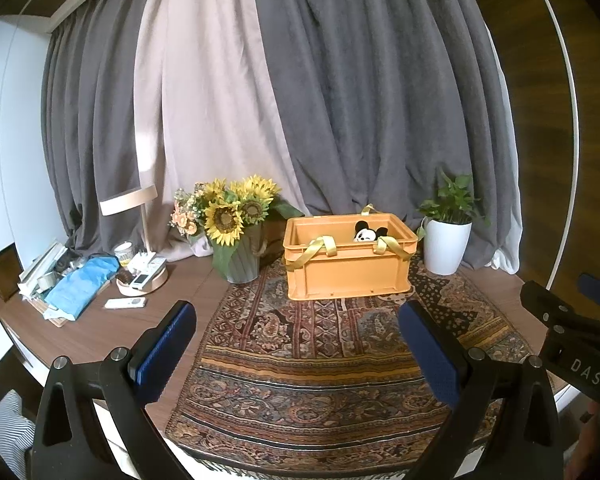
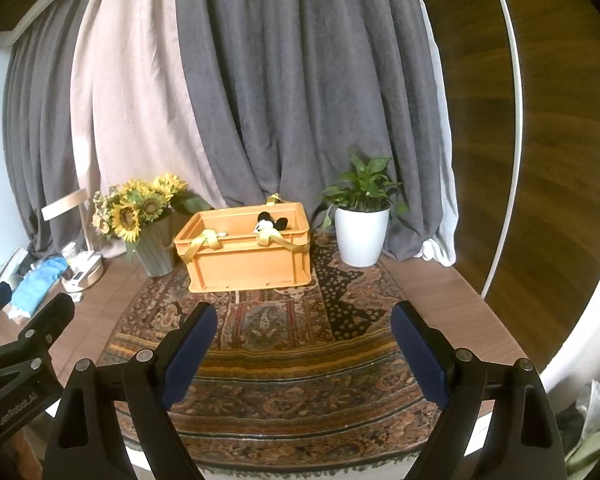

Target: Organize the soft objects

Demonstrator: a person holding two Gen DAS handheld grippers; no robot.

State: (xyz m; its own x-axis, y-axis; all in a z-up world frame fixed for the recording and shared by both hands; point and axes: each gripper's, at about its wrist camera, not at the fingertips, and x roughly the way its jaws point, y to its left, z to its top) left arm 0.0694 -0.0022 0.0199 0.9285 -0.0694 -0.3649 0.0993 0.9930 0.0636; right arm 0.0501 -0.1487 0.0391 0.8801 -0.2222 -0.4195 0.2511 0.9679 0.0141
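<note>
Both grippers, left [image 1: 296, 324] and right [image 2: 304, 326], hover with jaws apart and empty over the patterned rug [image 1: 300, 368], while the black-and-white mouse plush [image 1: 367, 233] lies inside the orange crate [image 1: 346, 266] beyond, yellow straps [image 1: 318, 249] draped over its rim.

Dim, soft indoor light, both views.
I see daylight glowing through the curtains [image 1: 204, 92]; fisheye bends and darkens edges.

1. An orange plastic crate [image 1: 346, 266] stands upright on the patterned rug, right of centre in the left wrist view.
2. Yellow straps [image 1: 320, 246] drape over its front rim.
3. A black-and-white plush mouse [image 1: 369, 232] peeks above that rim, at the crate's right.
</note>
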